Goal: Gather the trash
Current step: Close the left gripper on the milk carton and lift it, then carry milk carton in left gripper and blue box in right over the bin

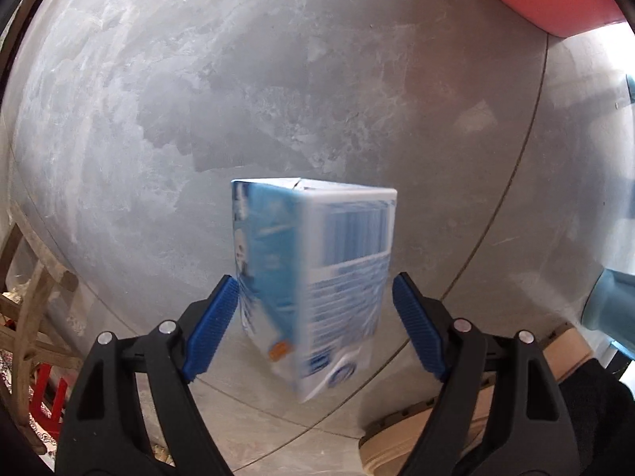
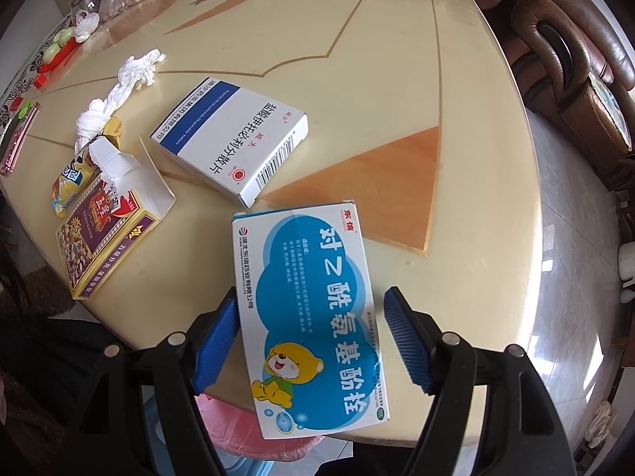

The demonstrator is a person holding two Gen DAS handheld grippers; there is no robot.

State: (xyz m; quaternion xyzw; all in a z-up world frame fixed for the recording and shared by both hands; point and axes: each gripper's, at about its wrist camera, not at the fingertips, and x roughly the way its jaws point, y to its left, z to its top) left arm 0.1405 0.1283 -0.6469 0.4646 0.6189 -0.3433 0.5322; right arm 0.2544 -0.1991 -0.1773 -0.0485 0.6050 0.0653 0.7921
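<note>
On the round tabletop (image 2: 456, 127), trash lies from left to right: crumpled tissue (image 2: 119, 91), a torn purple-and-yellow box (image 2: 99, 238), a white-and-blue medicine box (image 2: 234, 146), then the blue bear-printed carton (image 2: 309, 313). It overhangs the near edge between the right gripper (image 2: 311, 341), whose jaws stand apart from it, pointing steeply down. The left gripper (image 1: 315, 327), also aimed down over grey floor (image 1: 198, 99), brackets a blurred blue carton (image 1: 313, 277); its pads sit just off the sides, probably to drop it.

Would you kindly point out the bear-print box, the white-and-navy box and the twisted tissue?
bear-print box (image 2: 317, 309): right wrist view, printed top face.
white-and-navy box (image 2: 234, 139): right wrist view, top face.
twisted tissue (image 2: 119, 91): right wrist view, middle twist.
</note>
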